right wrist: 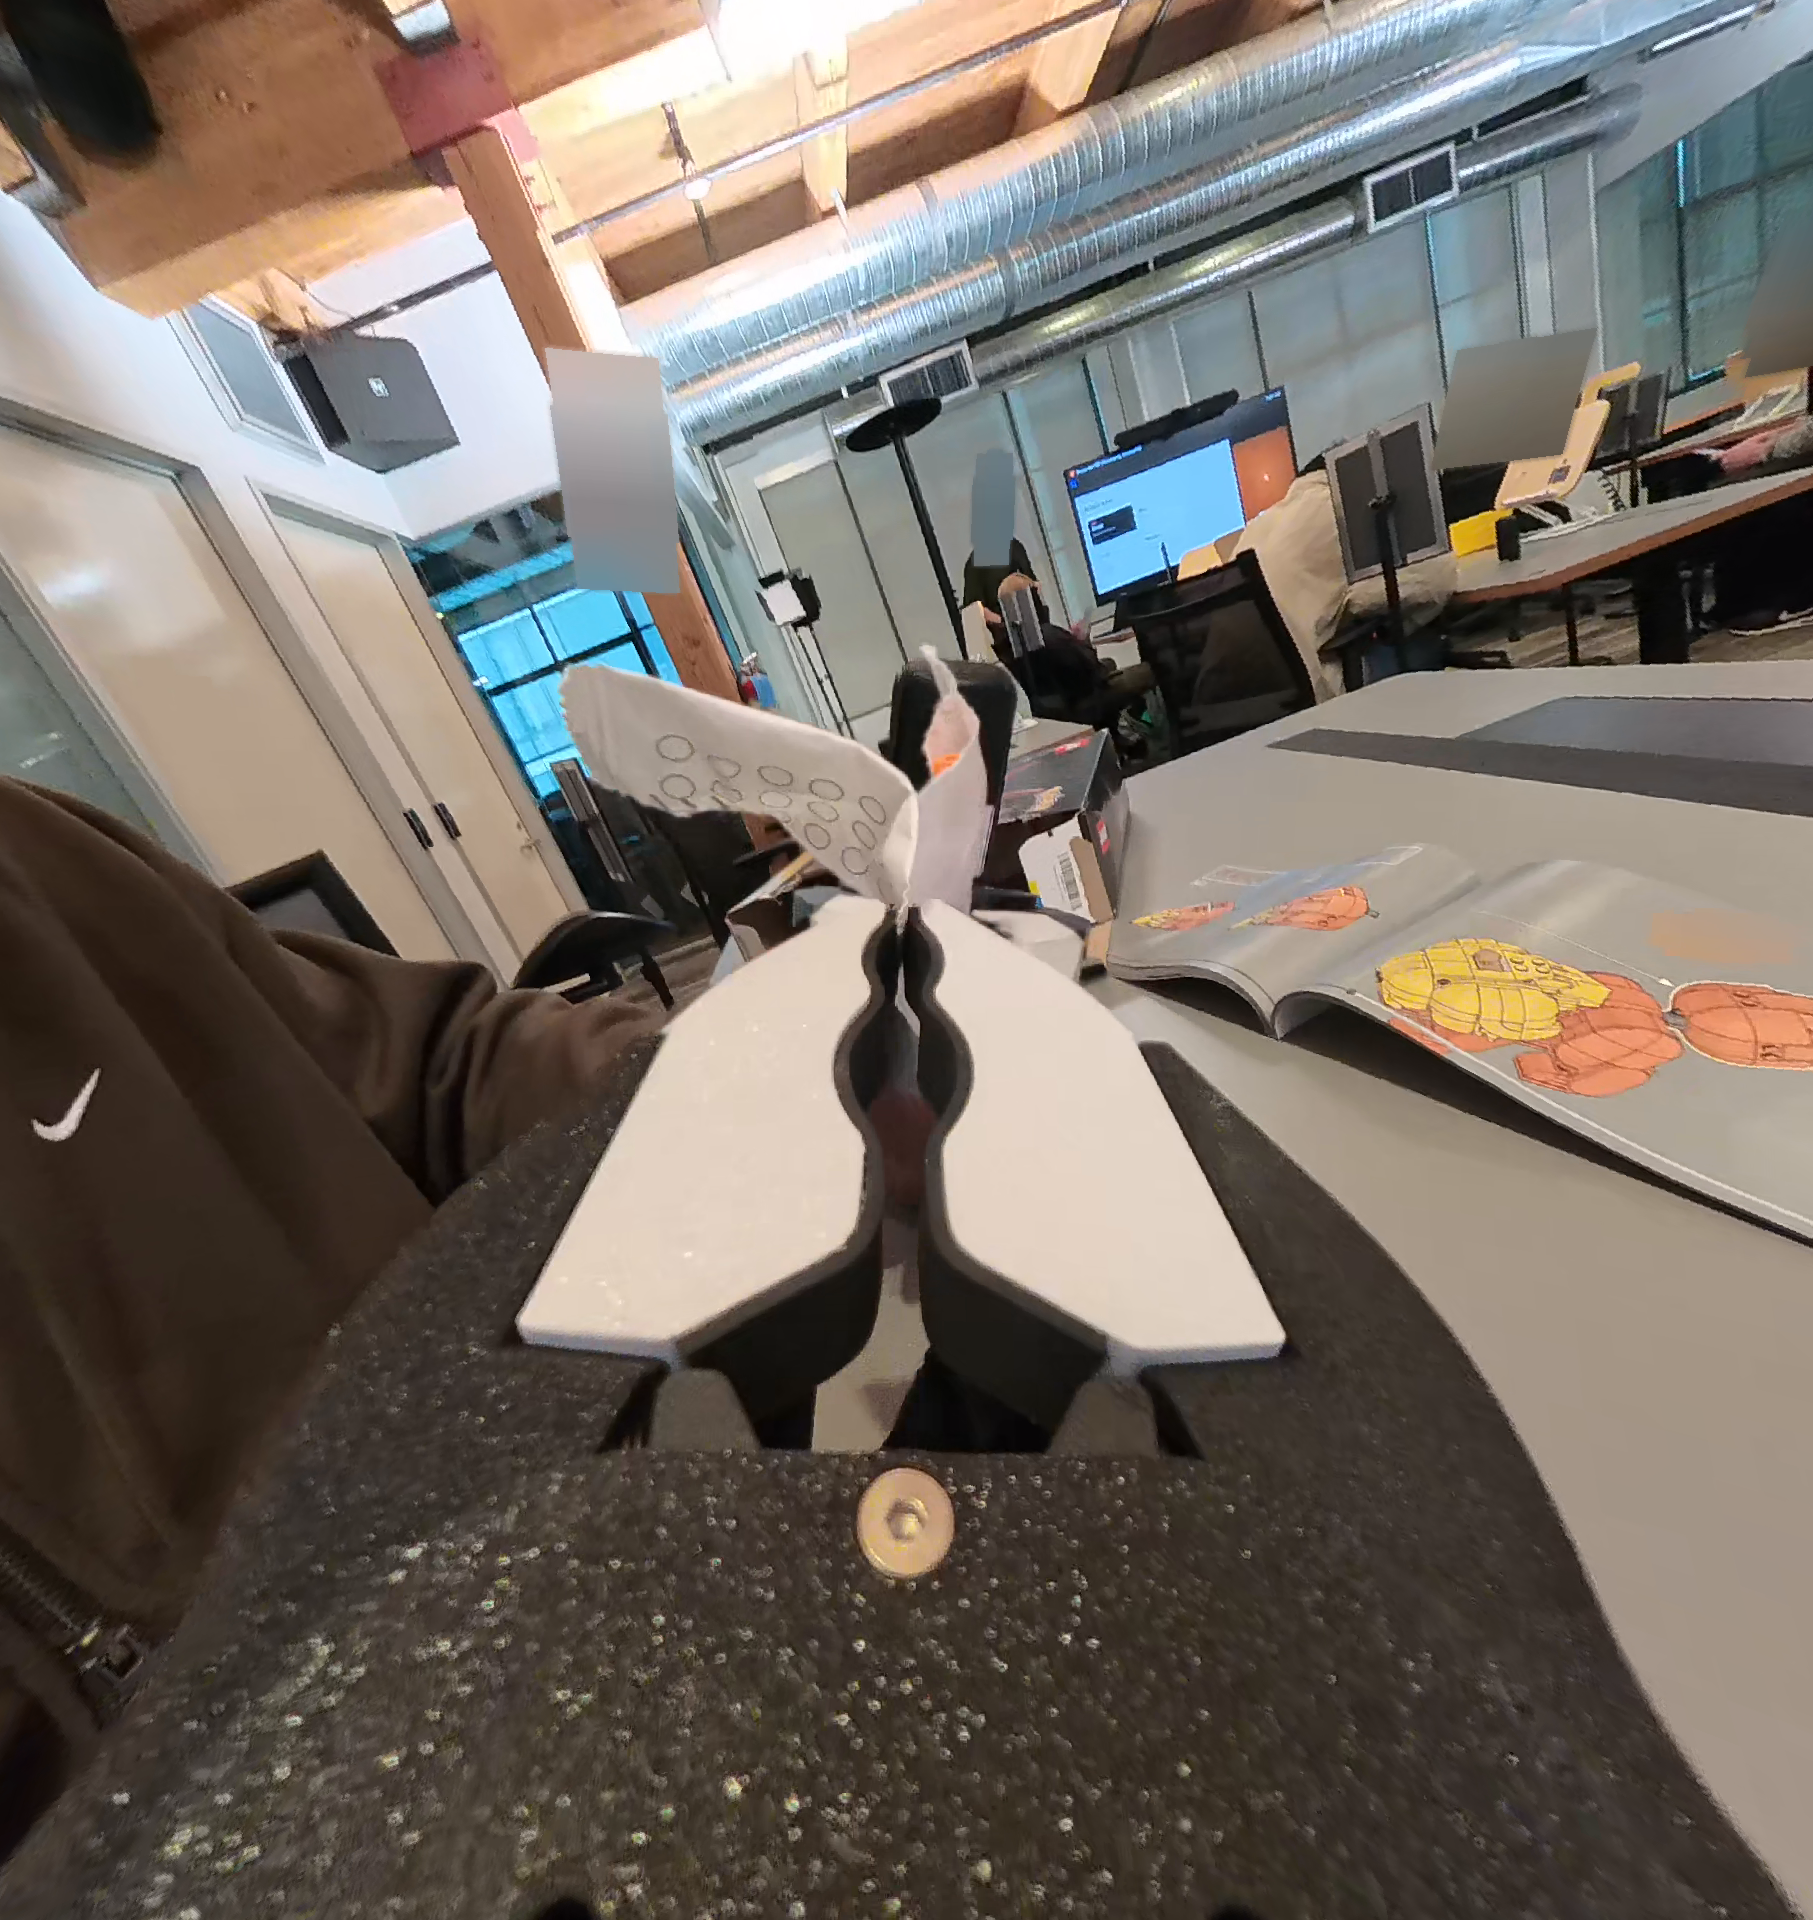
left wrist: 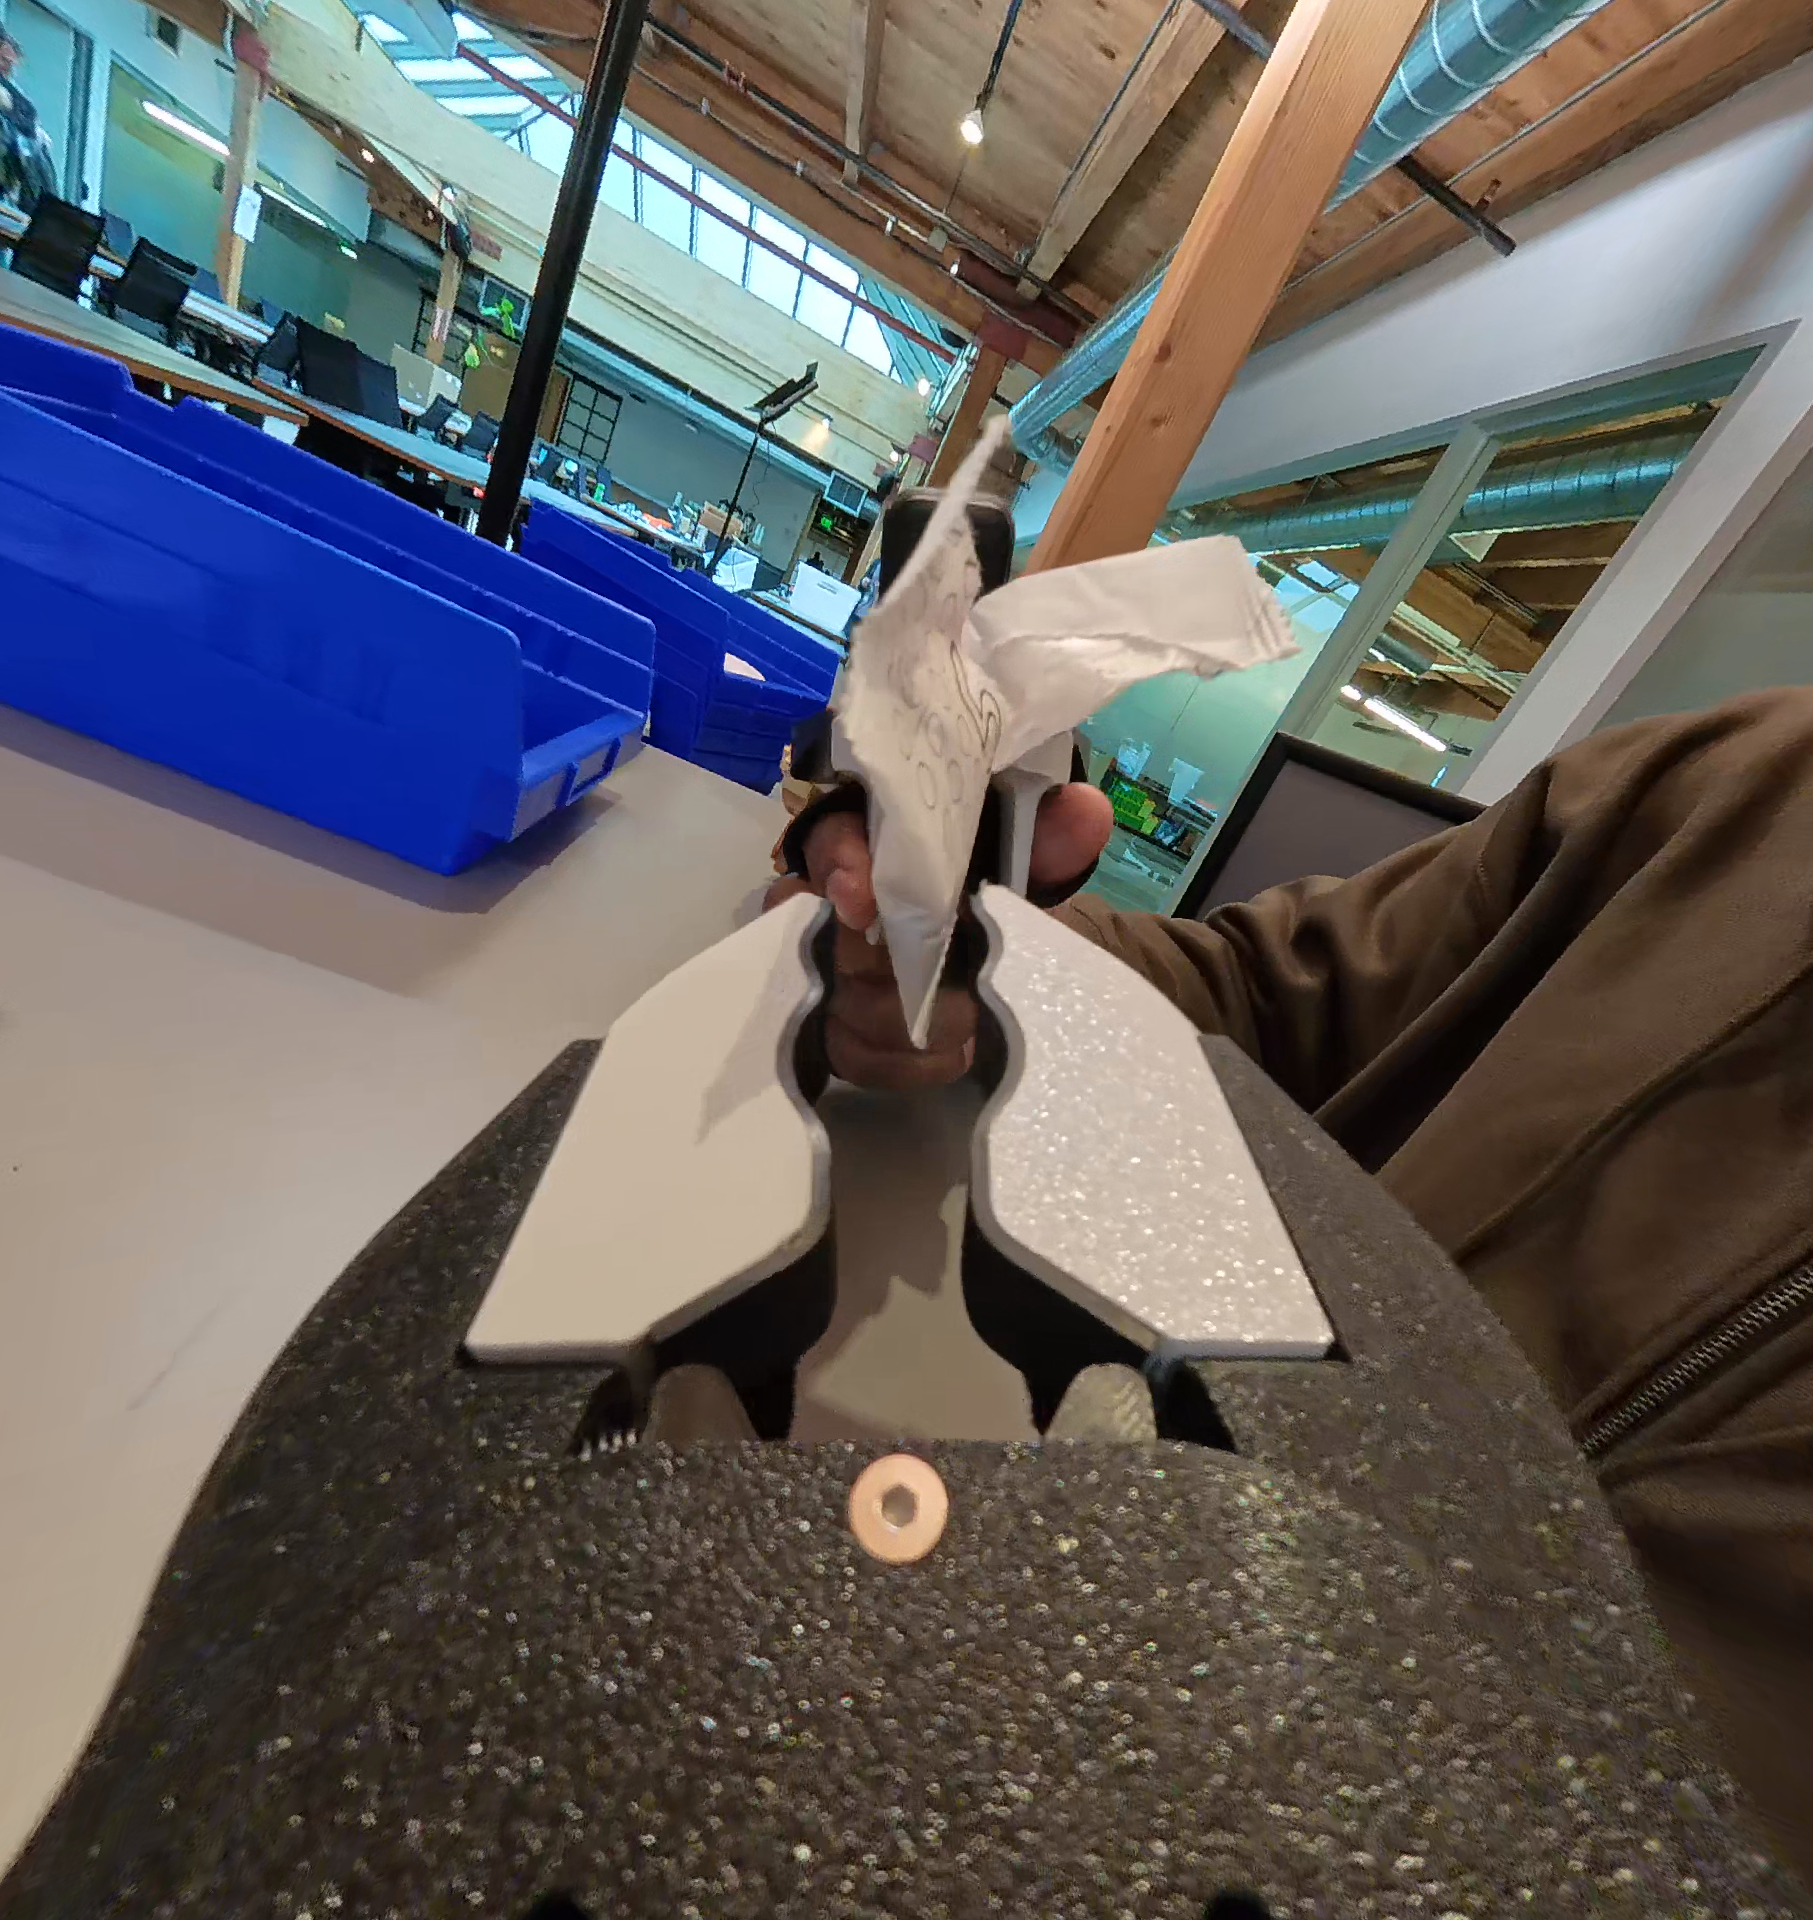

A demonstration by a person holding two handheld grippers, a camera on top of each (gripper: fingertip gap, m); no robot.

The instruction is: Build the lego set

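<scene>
- Up in the air above the table [left wrist: 206, 1039], well clear of its grey top: a torn white paper bag [right wrist: 777, 790] printed with small rings, crumpled and flared into two flaps.
- Pinched at its narrow neck by the right gripper [right wrist: 907, 914], jaws all but together and clamped on the paper.
- One flap bent out to the left in the right wrist view, the other standing nearly upright behind the fingertips.
- Seen from the other side in the left wrist view, with the bag's pointed lower end hanging into the gap of the left gripper [left wrist: 897, 914].
- Jaws of that left gripper apart, with a clear gap on the left side of the paper; contact on the right side hard to judge.
- Just behind the paper there, a hand [left wrist: 860, 1018] wrapped round the far gripper's handle, with a brown jacket sleeve [left wrist: 1504, 987] running off to the right.
- Open on the table to the right of the right gripper: a booklet [right wrist: 1504, 987], lying flat, with pictures of orange and yellow models on its pages.
- Beyond the booklet's near corner, a dark cardboard box [right wrist: 1078, 790] with a flap open.
- On the left of the table in the left wrist view, long blue bins [left wrist: 258, 623] set side by side, well apart from both grippers.
- Farther back, a black pole [left wrist: 559, 260], a slanting wooden post [left wrist: 1214, 260] and a lit screen [right wrist: 1172, 509] among desks and chairs.
</scene>
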